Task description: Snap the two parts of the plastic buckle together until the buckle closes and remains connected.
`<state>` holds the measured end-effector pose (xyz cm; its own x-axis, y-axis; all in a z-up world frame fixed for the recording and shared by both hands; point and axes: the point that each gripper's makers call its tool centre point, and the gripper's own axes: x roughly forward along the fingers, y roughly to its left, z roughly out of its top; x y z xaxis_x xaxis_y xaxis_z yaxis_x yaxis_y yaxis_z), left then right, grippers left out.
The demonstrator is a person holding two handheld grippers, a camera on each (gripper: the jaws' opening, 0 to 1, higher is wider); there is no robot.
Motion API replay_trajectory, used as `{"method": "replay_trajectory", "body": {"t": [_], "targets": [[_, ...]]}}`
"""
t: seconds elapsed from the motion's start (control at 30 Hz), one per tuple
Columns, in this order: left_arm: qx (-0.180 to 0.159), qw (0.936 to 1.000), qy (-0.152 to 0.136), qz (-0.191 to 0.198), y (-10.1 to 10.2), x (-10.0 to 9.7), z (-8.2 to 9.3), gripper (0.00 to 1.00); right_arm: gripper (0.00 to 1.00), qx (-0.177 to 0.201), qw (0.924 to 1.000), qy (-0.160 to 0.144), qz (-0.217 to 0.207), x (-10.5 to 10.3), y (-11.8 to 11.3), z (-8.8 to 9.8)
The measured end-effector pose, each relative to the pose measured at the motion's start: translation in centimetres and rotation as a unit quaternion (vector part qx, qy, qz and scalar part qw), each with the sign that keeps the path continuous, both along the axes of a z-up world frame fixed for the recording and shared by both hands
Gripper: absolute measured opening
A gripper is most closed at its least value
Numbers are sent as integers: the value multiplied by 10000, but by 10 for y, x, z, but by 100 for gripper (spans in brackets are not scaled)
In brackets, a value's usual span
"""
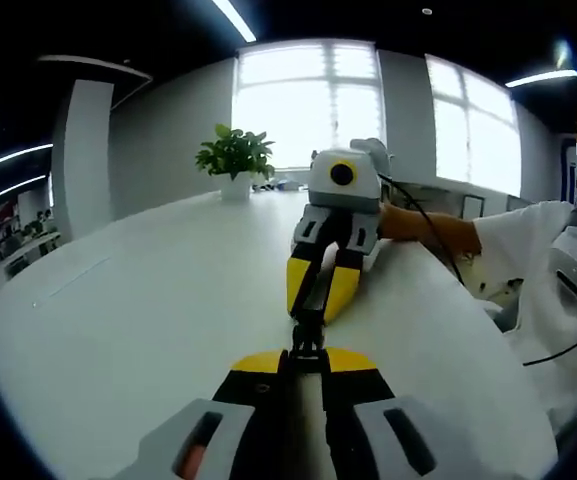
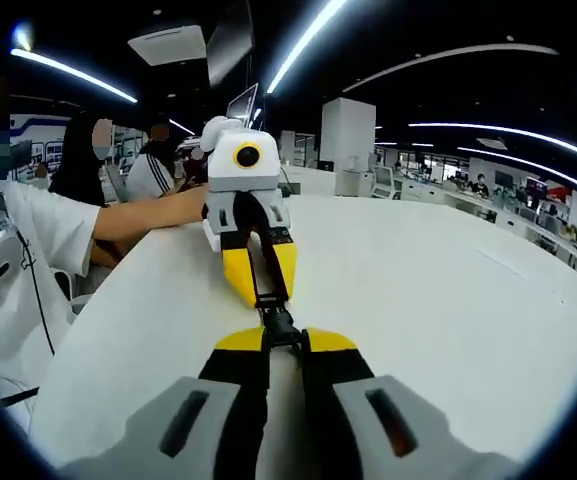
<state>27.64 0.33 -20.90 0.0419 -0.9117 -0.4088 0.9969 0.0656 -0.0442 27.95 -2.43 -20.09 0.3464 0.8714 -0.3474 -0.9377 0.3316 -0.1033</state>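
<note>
**benchguy:** So where's the buckle (image 1: 308,335) sitting? Looks like it's strung between the two grippers, over the middle of the white table (image 1: 148,310).

**clipfan:** Yep. In the left gripper view the left gripper (image 1: 306,362) has its yellow-tipped jaws pinched on the near end of the black plastic buckle, and the right gripper (image 1: 320,292) faces it from the far side, clamped on the other end. Same deal mirrored in the right gripper view.

**benchguy:** Closed already?

**clipfan:** Can't tell, the join is too small and dark. There's a potted plant (image 1: 235,160) at the far edge by the windows, and a person's forearm (image 1: 423,225) reaching in from the right.
</note>
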Motion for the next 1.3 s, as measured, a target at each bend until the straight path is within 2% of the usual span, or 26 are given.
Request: {"method": "replay_trajectory", "body": {"t": [0.33, 0.53, 0.97, 1.3], "targets": [[-13, 10000, 0, -35, 1, 3, 0, 12, 12, 12, 10000, 66, 20, 0, 0, -1], [15, 9996, -8, -275, -5, -5, 0, 12, 12, 22, 9998, 112, 178, -7, 5, -2], [38, 9998, -18, -207, -9, -7, 0, 12, 11, 82, 9996, 265, 65, -9, 6, -3], [8, 9998, -75, -210, -10, -5, 1, 12, 11, -14, 10000, 48, 17, -7, 6, -2]]}}
